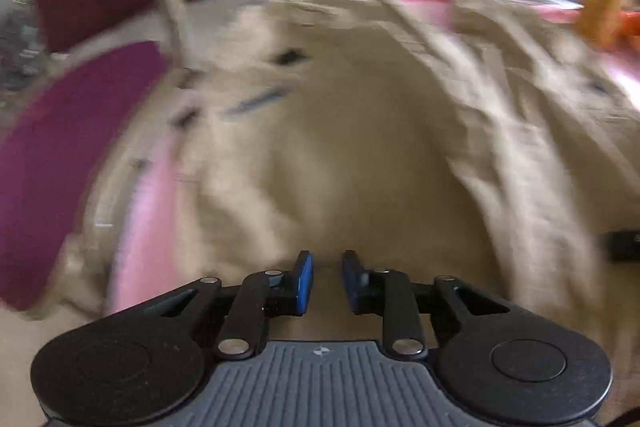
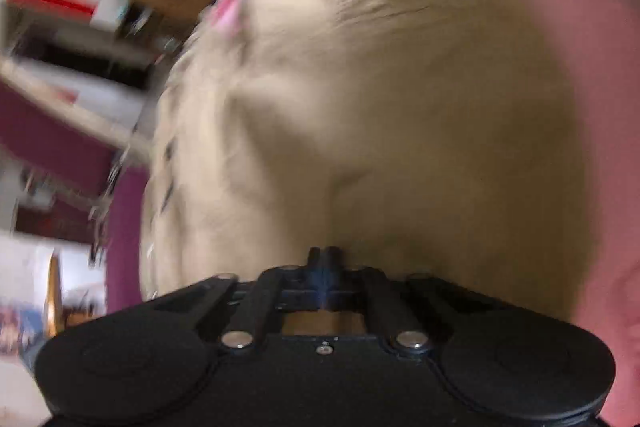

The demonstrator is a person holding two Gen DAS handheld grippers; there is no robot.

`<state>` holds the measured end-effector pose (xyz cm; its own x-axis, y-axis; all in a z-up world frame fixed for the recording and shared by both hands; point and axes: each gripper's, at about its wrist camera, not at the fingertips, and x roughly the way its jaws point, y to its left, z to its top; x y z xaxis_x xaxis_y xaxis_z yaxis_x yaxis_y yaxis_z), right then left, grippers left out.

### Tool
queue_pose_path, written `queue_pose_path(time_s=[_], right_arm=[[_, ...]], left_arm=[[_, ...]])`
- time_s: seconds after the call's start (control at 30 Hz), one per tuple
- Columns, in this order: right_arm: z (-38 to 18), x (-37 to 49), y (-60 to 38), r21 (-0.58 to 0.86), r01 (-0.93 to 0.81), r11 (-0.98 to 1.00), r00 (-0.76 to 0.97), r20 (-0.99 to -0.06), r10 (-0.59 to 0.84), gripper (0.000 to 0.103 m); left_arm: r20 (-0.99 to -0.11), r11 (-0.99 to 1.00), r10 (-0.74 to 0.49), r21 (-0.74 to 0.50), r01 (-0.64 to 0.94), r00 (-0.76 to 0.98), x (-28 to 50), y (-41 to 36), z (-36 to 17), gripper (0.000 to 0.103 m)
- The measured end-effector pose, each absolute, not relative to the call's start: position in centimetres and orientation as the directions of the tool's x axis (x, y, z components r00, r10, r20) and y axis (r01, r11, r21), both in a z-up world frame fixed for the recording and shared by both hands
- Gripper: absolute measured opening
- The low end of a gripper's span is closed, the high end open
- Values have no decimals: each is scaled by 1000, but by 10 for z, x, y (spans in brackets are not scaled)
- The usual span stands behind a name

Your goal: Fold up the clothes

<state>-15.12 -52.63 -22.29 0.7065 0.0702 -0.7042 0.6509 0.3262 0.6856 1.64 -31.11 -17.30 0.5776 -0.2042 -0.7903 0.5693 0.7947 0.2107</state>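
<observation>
Crumpled beige cloth [image 1: 360, 147] covers pink sheet [image 1: 144, 227]; left gripper [image 1: 327, 281] jaws slightly apart, right gripper [image 2: 325, 267] jaws together.

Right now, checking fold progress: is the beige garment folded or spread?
Spread, not neatly folded: the beige garment lies rumpled across the pink cover. Blur hides any finer folds.

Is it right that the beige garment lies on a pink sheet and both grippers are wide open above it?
Not quite. The right gripper is shut, as the right wrist view shows. The left gripper shows a narrow gap. The beige garment does lie on the pink sheet.
</observation>
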Motion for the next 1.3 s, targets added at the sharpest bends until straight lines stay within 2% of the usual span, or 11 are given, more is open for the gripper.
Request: queue_pose_path(time_s=[0.17, 0.27, 0.4, 0.53, 0.67, 0.77, 0.83, 1.03, 1.13, 1.2, 1.3], right_arm=[[-202, -204, -540, 558, 802, 215, 597, -765, -241, 0], [-188, -220, -533, 529, 820, 220, 573, -760, -306, 6], [-168, -234, -509, 555, 781, 286, 624, -718, -308, 23], [-167, -240, -482, 657, 671, 345, 730, -666, -152, 32], [-184, -226, -464, 739, 566, 366, 779, -625, 59, 32], [-191, -220, -470, 689, 613, 387, 729, -682, 60, 29], [-196, -230, -478, 622, 700, 350, 665, -747, -4, 0], [-176, -264, -480, 541, 805, 244, 589, -782, -206, 0], [-166, -269, -475, 538, 792, 287, 605, -752, -261, 14], [-169, -257, -478, 589, 733, 342, 670, -712, -210, 22], [-170, -234, -469, 664, 613, 429, 757, -648, -78, 22]], left_arm=[[-783, 861, -73, 262, 435, 618, 33, -287, -172, 19], [-773, 876, -60, 262, 404, 631, 31, -276, -166, 15], [-773, 874, -200, 137, 466, 602, 14, -262, -144, 15], [-769, 789, -379, 22, 614, 514, -20, -258, -135, 20], [-815, 739, -369, 34, 673, 446, -38, -266, -153, 20], [-842, 756, -290, 90, 648, 454, -34, -266, -165, 23], [-842, 788, -223, 141, 600, 491, -31, -261, -166, 23], [-829, 874, -147, 147, 464, 540, -19, -235, -160, 16], [-813, 878, -239, 52, 475, 531, -21, -228, -150, 16], [-806, 857, -290, 22, 515, 517, -25, -233, -150, 17], [-809, 828, -308, 31, 560, 500, -32, -244, -157, 18]])
